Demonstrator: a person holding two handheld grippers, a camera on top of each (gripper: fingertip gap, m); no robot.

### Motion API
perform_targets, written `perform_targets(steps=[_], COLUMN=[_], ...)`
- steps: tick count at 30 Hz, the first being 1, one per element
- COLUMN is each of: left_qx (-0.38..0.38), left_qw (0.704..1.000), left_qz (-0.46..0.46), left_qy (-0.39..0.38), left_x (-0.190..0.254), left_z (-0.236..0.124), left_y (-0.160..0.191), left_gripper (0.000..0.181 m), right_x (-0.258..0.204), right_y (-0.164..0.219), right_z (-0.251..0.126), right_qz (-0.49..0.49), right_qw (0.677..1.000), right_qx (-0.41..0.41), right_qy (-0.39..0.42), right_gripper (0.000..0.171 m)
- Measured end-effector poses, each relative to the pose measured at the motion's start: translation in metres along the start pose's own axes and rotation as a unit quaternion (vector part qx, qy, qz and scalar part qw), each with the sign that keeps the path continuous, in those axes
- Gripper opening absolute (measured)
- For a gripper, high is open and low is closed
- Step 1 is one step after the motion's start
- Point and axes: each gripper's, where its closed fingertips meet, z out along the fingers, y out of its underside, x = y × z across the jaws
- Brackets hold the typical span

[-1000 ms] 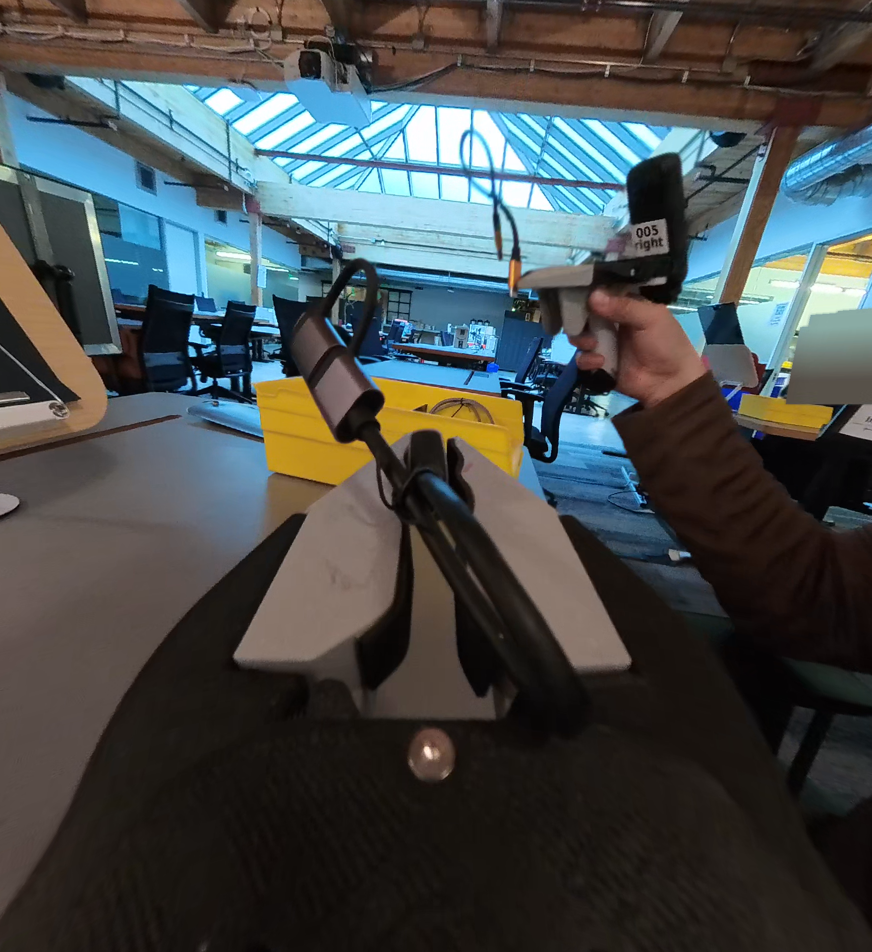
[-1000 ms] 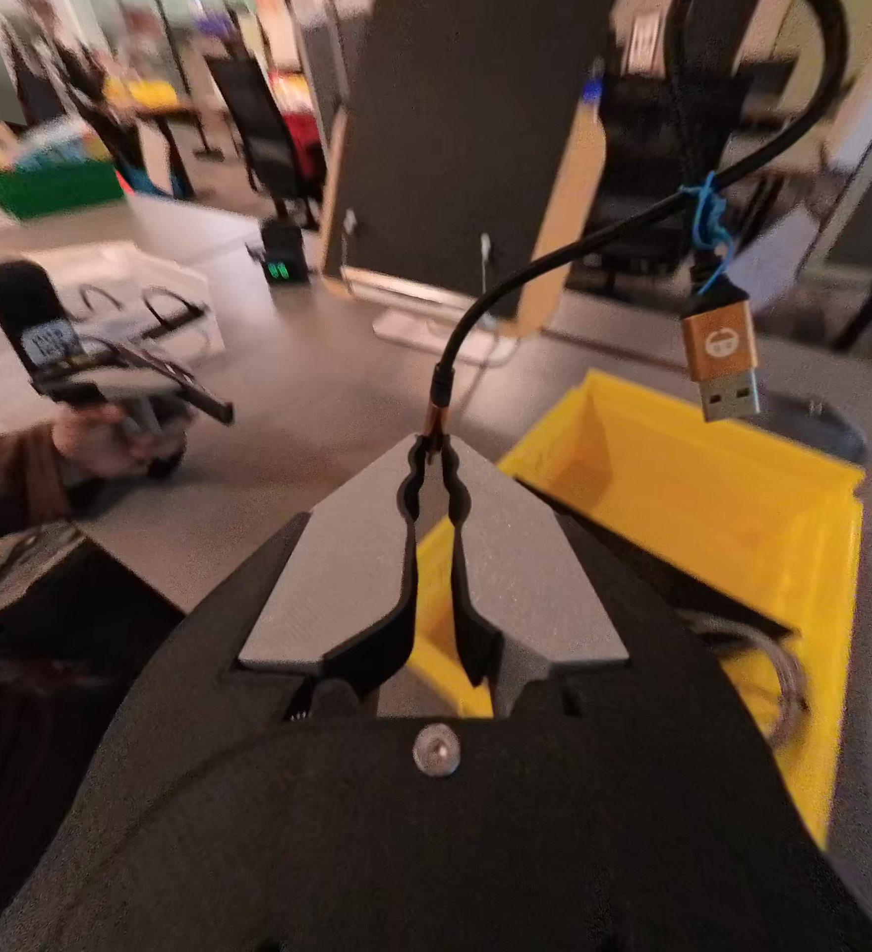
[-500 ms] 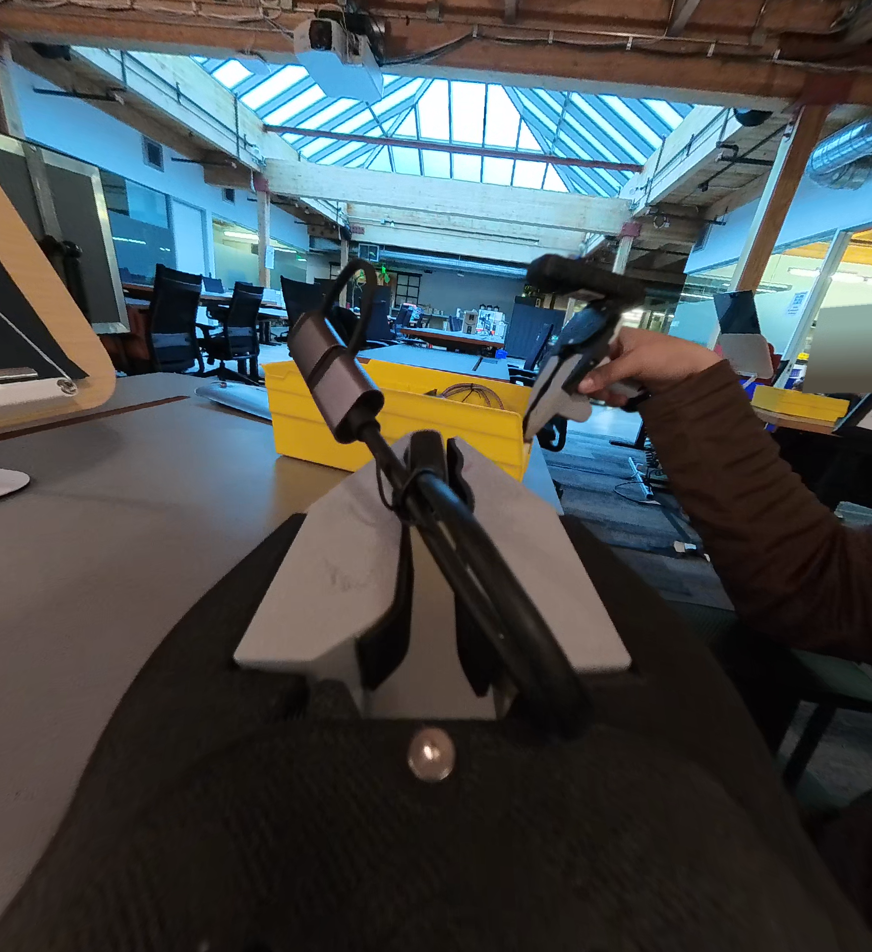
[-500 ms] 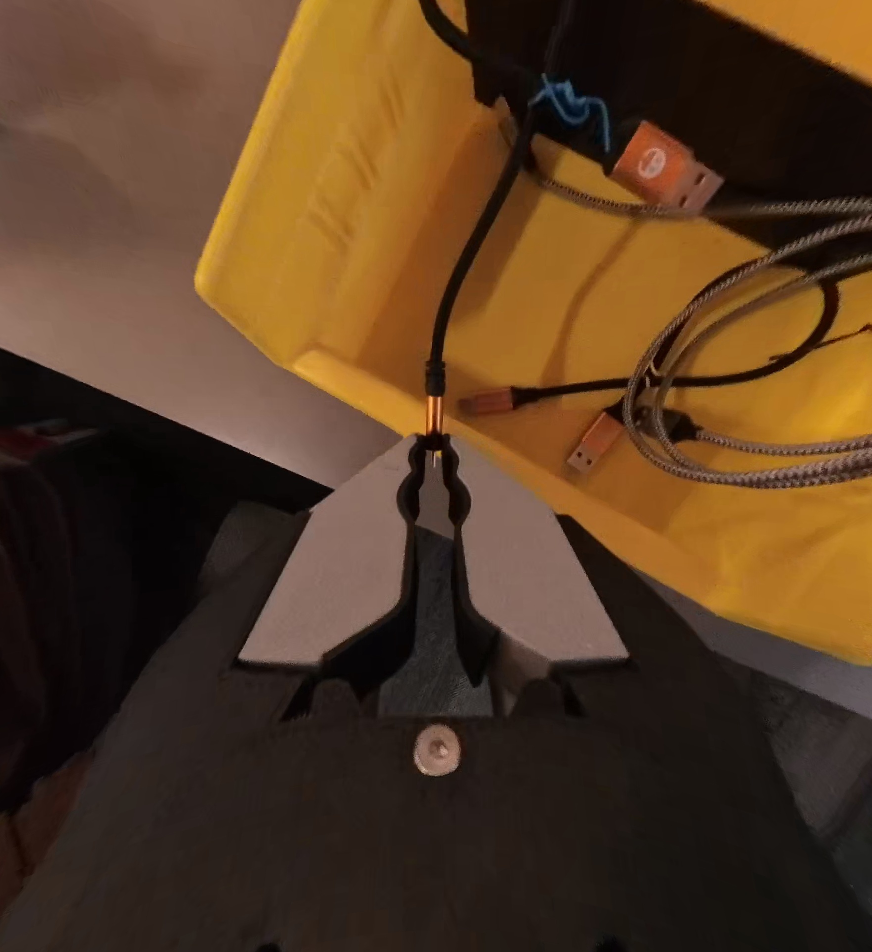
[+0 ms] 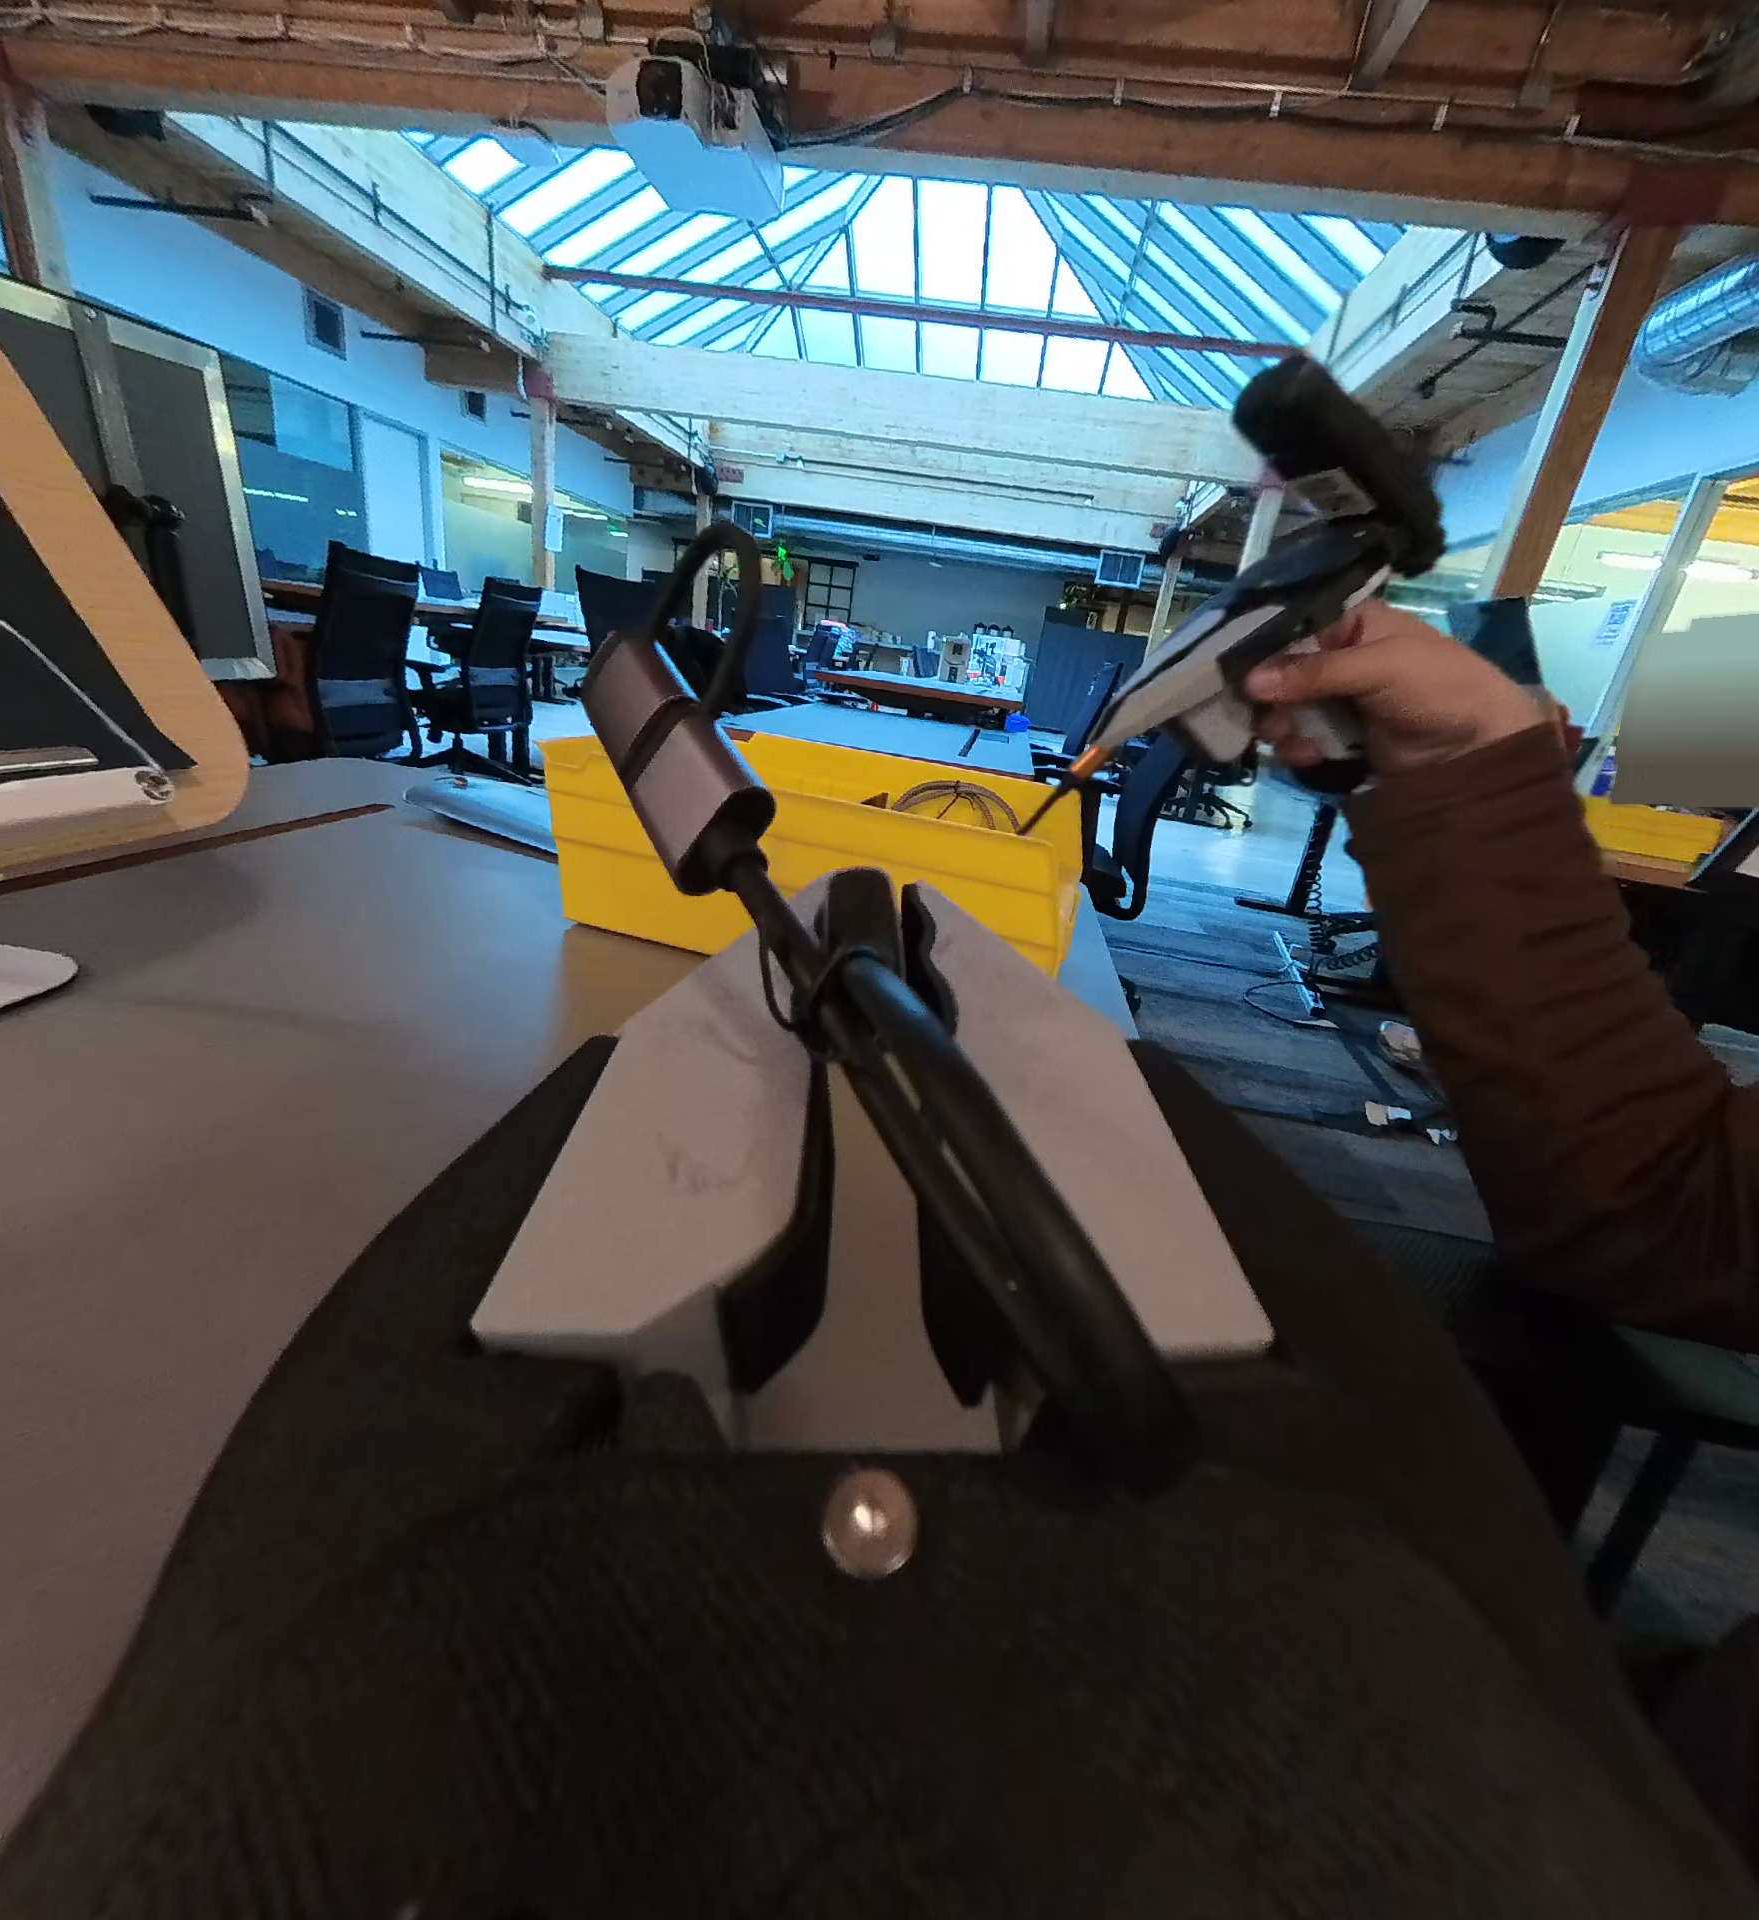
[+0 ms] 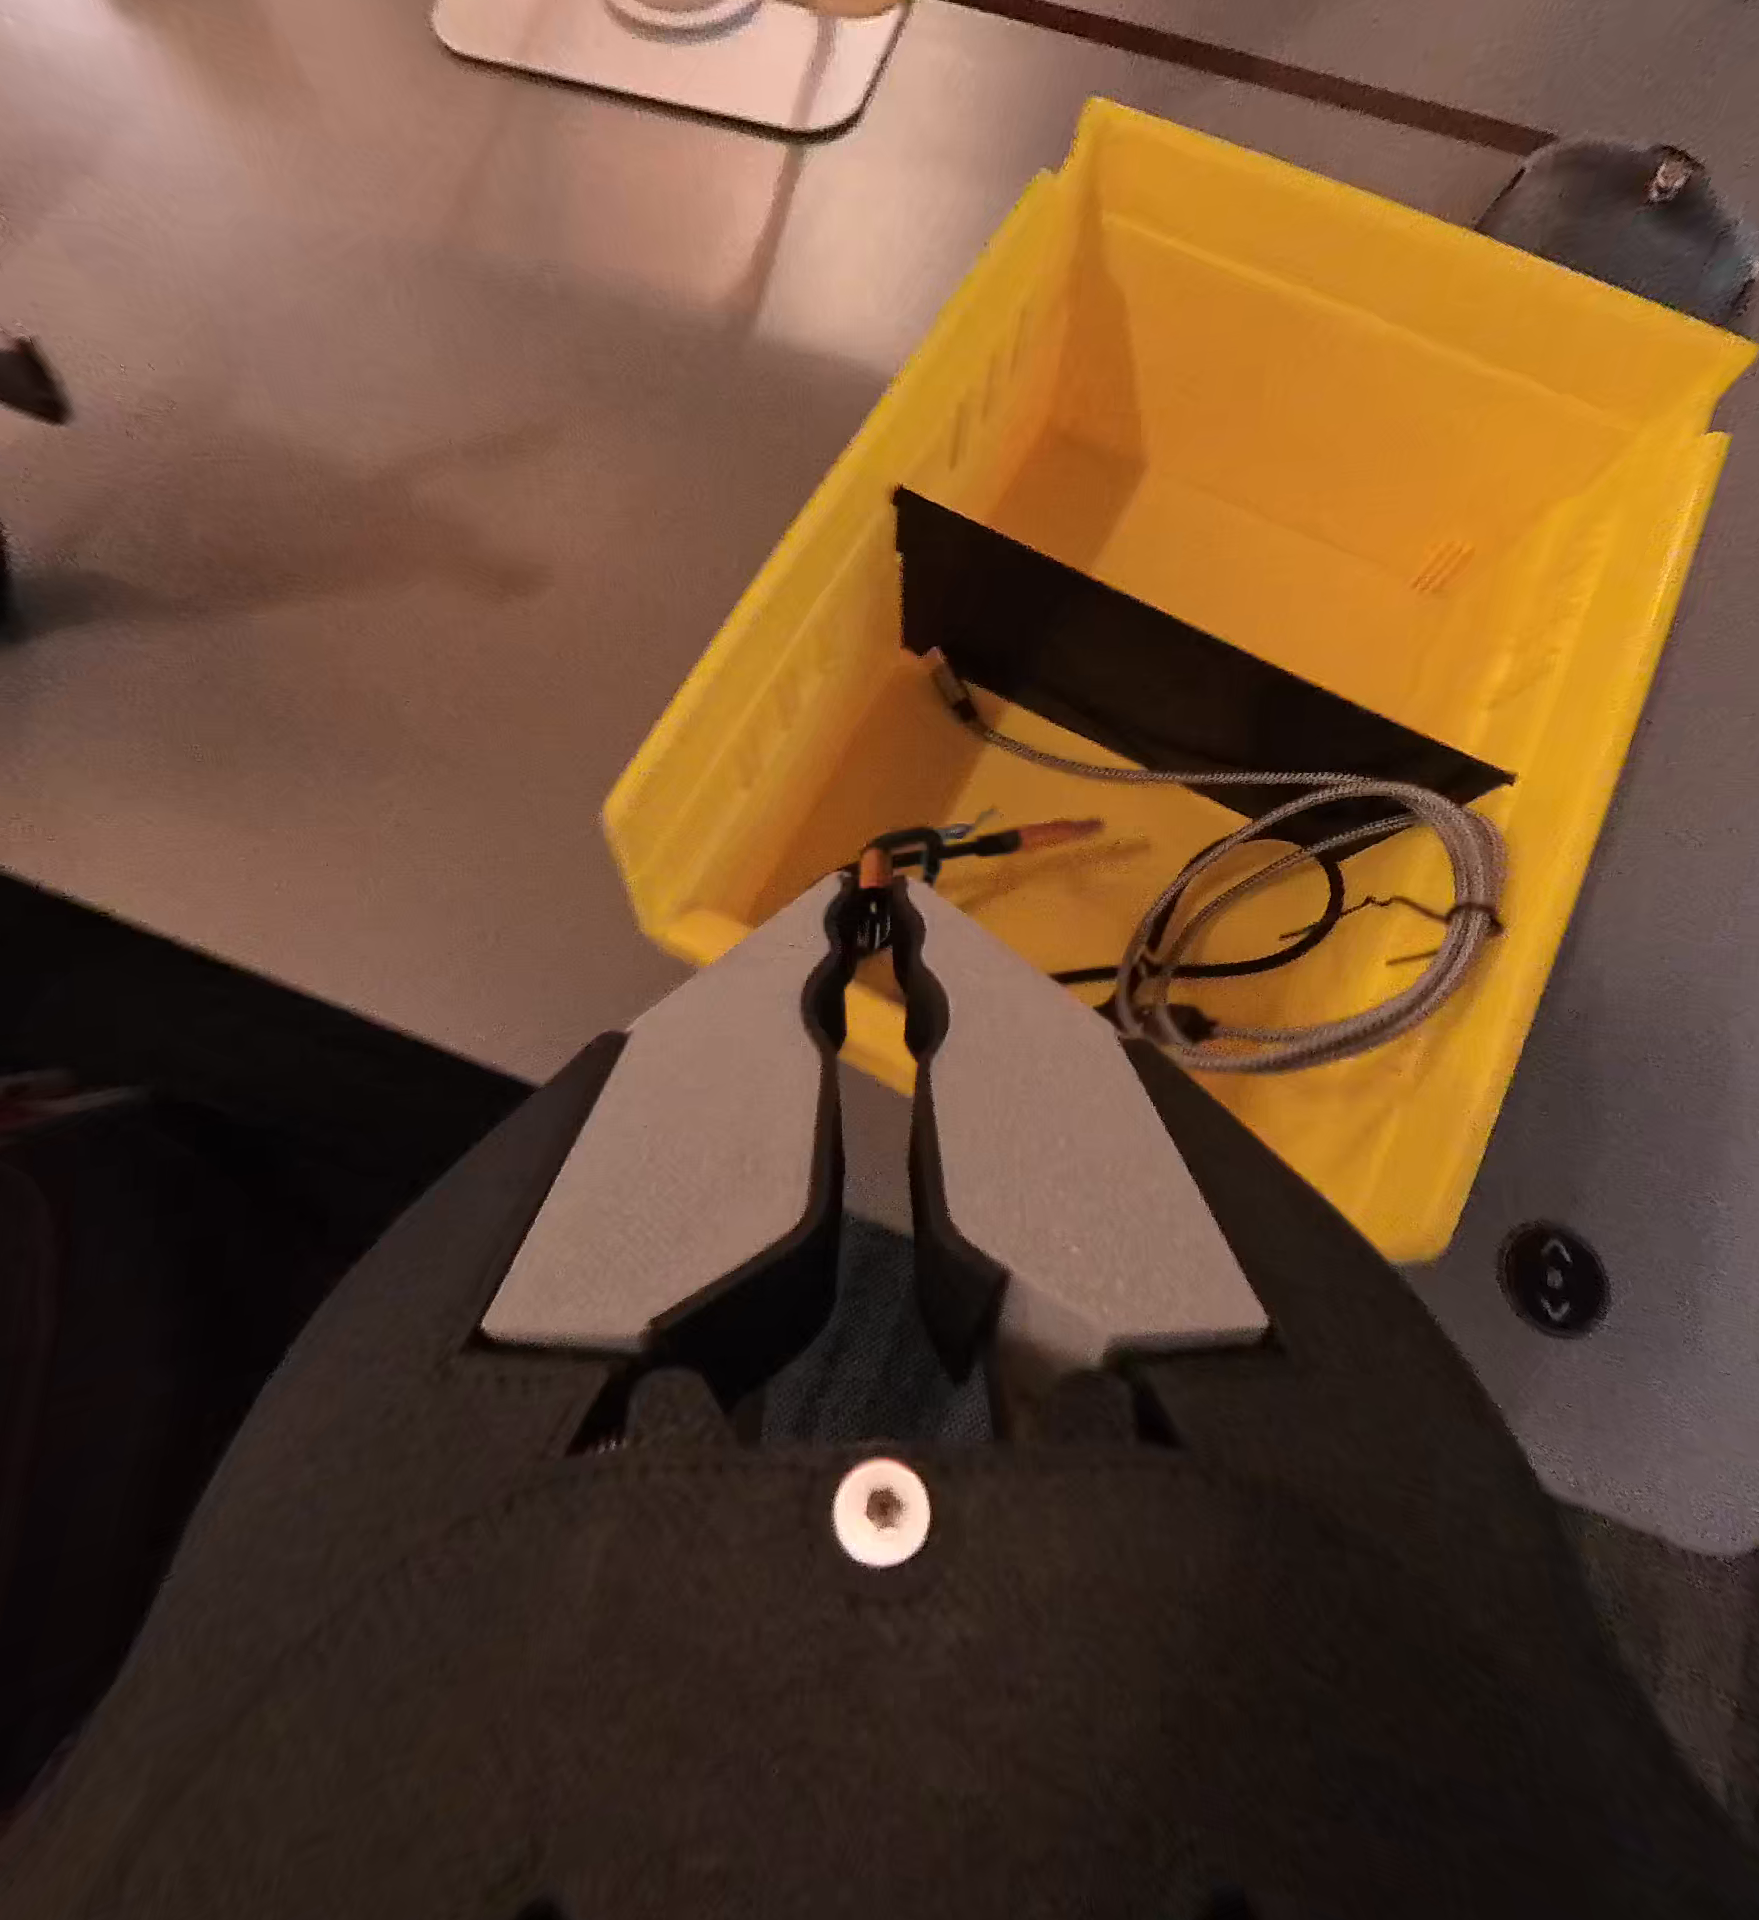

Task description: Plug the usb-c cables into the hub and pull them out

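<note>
My left gripper (image 5: 859,920) is shut on the black lead of the grey hub (image 5: 672,774), which sticks up and to the left past the fingertips. My right gripper (image 6: 870,899) is shut on the orange-collared plug of a black usb-c cable (image 6: 875,864). It points down over the near end of the yellow bin (image 6: 750,727). The cable's orange far plug (image 6: 1051,831) lies on the bin floor. In the left wrist view the right gripper (image 5: 1088,764) is held in a hand above the bin's (image 5: 802,862) right end.
A coiled grey braided cable (image 6: 1322,935) lies in the bin's near compartment, and a black divider (image 6: 1166,665) splits the bin. A monitor base (image 6: 667,62) and a dark rounded object (image 6: 1623,229) sit on the grey desk. A desk control button (image 6: 1552,1288) is near the bin. The tips of one gripper are about 30 cm away from the tips of the other.
The right gripper swung from high in the air down over the yellow bin, and its cable's free end now lies inside the bin. The left gripper and hub stayed almost still.
</note>
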Motion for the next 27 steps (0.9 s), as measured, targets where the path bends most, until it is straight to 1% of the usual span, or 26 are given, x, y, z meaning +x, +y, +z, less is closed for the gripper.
perform_targets(steps=[3, 5, 7, 8, 10, 12, 14, 15, 16, 18, 19, 21, 23, 25, 27], left_qx=[0.001, -0.001, -0.004, -0.005, -0.007, -0.01, -0.015, -0.017, -0.018, -0.016, -0.012, -0.003, 0.005, 0.02, 0.027], left_qw=[1.0, 1.0, 1.0, 1.0, 1.0, 0.998, 0.995, 0.992, 0.99, 0.985, 0.983, 0.98, 0.978, 0.976, 0.977], left_qz=[-0.003, -0.003, -0.003, -0.002, -0.001, -0.015, -0.037, -0.044, -0.051, -0.061, -0.064, -0.068, -0.072, -0.069, -0.063], left_qy=[0.0, 0.002, 0.008, 0.013, 0.026, 0.057, 0.096, 0.113, 0.129, 0.159, 0.171, 0.185, 0.195, 0.205, 0.202], left_x=[-0.001, 0.0, 0.002, 0.004, 0.009, 0.018, 0.03, 0.035, 0.04, 0.05, 0.054, 0.058, 0.061, 0.064, 0.063], left_z=[0.0, 0.0, 0.001, 0.001, 0.002, 0.004, 0.005, 0.005, 0.005, 0.003, 0.002, 0.001, -0.001, -0.004, -0.006], left_y=[0.0, 0.001, 0.002, 0.002, 0.002, 0.004, 0.006, 0.006, 0.007, 0.006, 0.004, 0.001, -0.003, -0.008, -0.011], left_gripper=[0.008, 0.008, 0.008, 0.008, 0.008, 0.007, 0.007, 0.007, 0.007, 0.007, 0.007, 0.007, 0.007, 0.007, 0.007], right_x=[0.022, 0.032, 0.038, 0.04, 0.031, 0.012, -0.023, -0.051, -0.084, -0.15, -0.177, -0.217, -0.245, -0.27, -0.285], right_y=[-0.001, 0.008, 0.025, 0.024, -0.001, -0.03, -0.059, -0.069, -0.075, -0.076, -0.074, -0.066, -0.058, -0.052, -0.05], right_z=[0.036, 0.06, 0.07, 0.068, 0.058, 0.042, 0.03, 0.025, 0.021, 0.015, 0.017, 0.034, 0.057, 0.074, 0.083], right_qz=[0.021, 0.064, 0.108, 0.114, 0.091, 0.06, 0.012, -0.019, -0.053, -0.116, -0.143, -0.196, -0.237, -0.254, -0.258], right_qw=[1.0, 0.997, 0.99, 0.989, 0.995, 0.998, 0.995, 0.989, 0.978, 0.946, 0.932, 0.915, 0.909, 0.9, 0.894], right_qx=[-0.005, -0.03, -0.092, -0.099, -0.041, 0.023, 0.088, 0.111, 0.121, 0.113, 0.104, 0.071, 0.036, 0.009, -0.005], right_qy=[-0.001, -0.013, -0.01, 0.001, 0.006, -0.008, -0.052, -0.1, -0.162, -0.281, -0.317, -0.344, -0.342, -0.353, -0.365], right_gripper=[0.003, 0.007, 0.015, 0.019, 0.022, 0.037, 0.049, 0.052, 0.053, 0.056, 0.056, 0.055, 0.048, 0.042, 0.026])
